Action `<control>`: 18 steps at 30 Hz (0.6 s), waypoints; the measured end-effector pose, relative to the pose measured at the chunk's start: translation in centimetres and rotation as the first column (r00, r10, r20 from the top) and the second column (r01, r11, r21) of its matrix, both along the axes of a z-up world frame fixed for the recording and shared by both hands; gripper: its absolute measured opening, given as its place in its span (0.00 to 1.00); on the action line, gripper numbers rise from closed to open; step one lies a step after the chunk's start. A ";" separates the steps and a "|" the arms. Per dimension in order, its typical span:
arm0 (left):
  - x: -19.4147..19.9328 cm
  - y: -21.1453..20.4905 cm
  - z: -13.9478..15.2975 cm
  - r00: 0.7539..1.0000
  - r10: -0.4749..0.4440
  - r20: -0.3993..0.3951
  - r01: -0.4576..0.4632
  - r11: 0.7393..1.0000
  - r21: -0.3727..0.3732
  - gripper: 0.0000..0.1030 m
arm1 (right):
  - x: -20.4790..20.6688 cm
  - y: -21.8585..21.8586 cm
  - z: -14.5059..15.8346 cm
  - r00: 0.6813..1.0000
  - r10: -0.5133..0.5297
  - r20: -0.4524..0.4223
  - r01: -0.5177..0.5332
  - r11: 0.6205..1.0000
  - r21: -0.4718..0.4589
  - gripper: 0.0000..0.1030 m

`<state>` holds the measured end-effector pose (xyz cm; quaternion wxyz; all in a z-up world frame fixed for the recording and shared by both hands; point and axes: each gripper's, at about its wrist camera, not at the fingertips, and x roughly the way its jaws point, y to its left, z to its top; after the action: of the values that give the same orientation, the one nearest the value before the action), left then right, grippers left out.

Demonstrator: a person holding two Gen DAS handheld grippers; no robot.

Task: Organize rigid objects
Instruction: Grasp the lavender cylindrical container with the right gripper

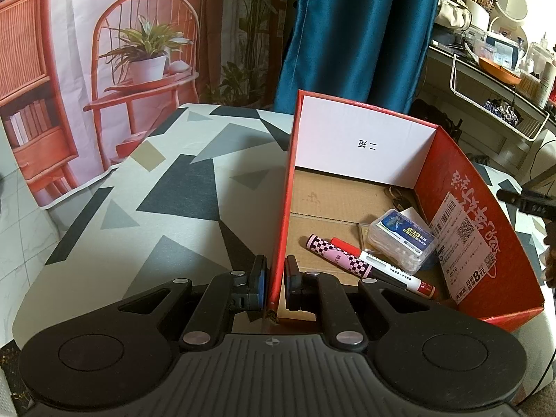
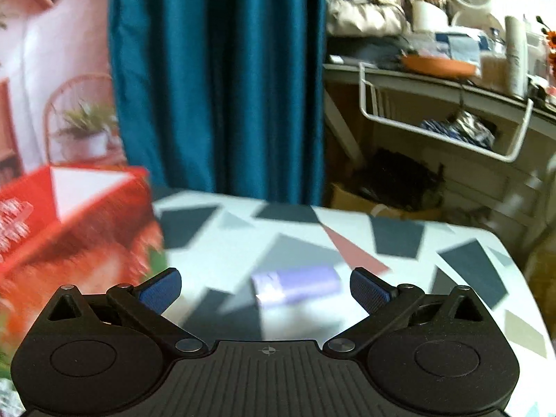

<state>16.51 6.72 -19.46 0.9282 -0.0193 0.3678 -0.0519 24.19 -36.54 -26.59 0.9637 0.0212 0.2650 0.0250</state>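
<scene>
Pinching the near left wall of the red cardboard box (image 1: 448,187), the left tongs (image 1: 276,283) are pressed together on that thin panel, one pad either side, steadying it; the right tongs (image 2: 266,286) stand spread wide and empty over the worktop (image 2: 399,253) with its grey-and-black geometric cloth. Just ahead between the right pads (image 2: 368,290) lies a small lilac rectangular block (image 2: 295,286), blurred, flat on the cloth and touched by neither pad; likely the next item to collect. Inside the box: a pink-and-black chequered marker (image 1: 338,255), a white marker with red cap (image 1: 396,272), a clear plastic case with blue label (image 1: 403,241). To do it well: lower squarely so both pads straddle the block's short sides; close only once centred; keep the left hold firm so the box cannot slide.
</scene>
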 end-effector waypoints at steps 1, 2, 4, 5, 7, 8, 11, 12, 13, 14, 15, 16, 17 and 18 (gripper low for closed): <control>0.0 0.0 0.0 1.000 0.001 0.000 -0.001 1.000 -0.004 0.12 | 0.3 -0.1 -0.3 1.000 -0.002 -0.009 0.002 1.000 0.002 1.00; 0.0 0.1 0.0 1.000 0.001 0.001 -0.001 1.000 -0.005 0.12 | 0.5 -0.2 -0.7 1.000 -0.003 -0.016 0.003 1.000 0.000 1.00; 0.0 0.0 0.0 1.000 0.000 0.002 0.000 1.000 0.001 0.12 | 0.8 -0.1 -1.1 1.000 -0.005 -0.016 0.004 0.999 -0.034 1.00; 0.0 -0.1 0.0 1.000 0.001 0.001 -0.001 1.000 0.002 0.12 | 0.9 0.0 -1.4 1.000 -0.005 -0.021 0.004 0.999 -0.048 1.00; 0.0 -0.1 0.0 1.000 0.001 0.002 -0.001 1.000 0.002 0.12 | 1.5 0.1 -1.8 1.000 -0.006 -0.030 0.004 0.998 -0.067 1.00; 0.0 -0.1 0.0 1.000 0.001 0.001 -0.001 1.000 0.000 0.12 | 1.8 0.2 -2.1 0.999 -0.007 -0.034 0.005 0.997 -0.076 1.00; 0.0 -0.1 0.0 1.000 0.001 0.000 -0.001 1.000 -0.002 0.12 | 2.9 0.6 -2.9 0.998 0.024 -0.062 -0.032 0.993 -0.116 1.00; 0.0 -0.1 0.0 1.000 0.001 0.001 -0.001 1.000 0.000 0.12 | 3.4 0.8 -3.1 0.996 0.046 -0.077 -0.057 0.989 -0.137 1.00; 0.0 -0.1 0.0 1.000 0.001 0.001 -0.001 1.000 0.001 0.12 | 4.0 1.0 -3.4 0.993 0.070 -0.094 -0.085 0.983 -0.164 1.00; 0.1 -0.1 0.0 1.000 0.001 0.001 -0.001 1.000 0.000 0.12 | 4.4 1.1 -3.6 0.991 0.086 -0.106 -0.104 0.979 -0.177 1.00; 0.1 -0.1 0.0 1.000 0.001 0.000 -0.001 1.000 0.000 0.12 | 5.0 1.0 -3.9 0.987 0.106 -0.123 -0.127 0.975 -0.180 1.00; 0.0 -0.1 0.0 1.000 0.001 0.000 -0.001 1.000 0.001 0.12 | 5.6 0.9 -4.1 0.982 0.124 -0.139 -0.147 0.974 -0.169 1.00; 0.1 -0.1 0.0 1.000 0.000 0.001 0.000 1.000 0.003 0.12 | 6.2 0.7 -4.3 0.979 0.137 -0.154 -0.161 0.974 -0.160 1.00; 0.1 -0.1 0.0 1.000 0.000 0.001 0.000 1.000 0.005 0.12 | 6.8 0.5 -4.5 0.977 0.139 -0.161 -0.165 0.973 -0.162 1.00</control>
<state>16.60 6.64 -19.47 0.9284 -0.0171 0.3676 -0.0512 30.96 -36.04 -31.10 0.9347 -0.0820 0.3379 0.0740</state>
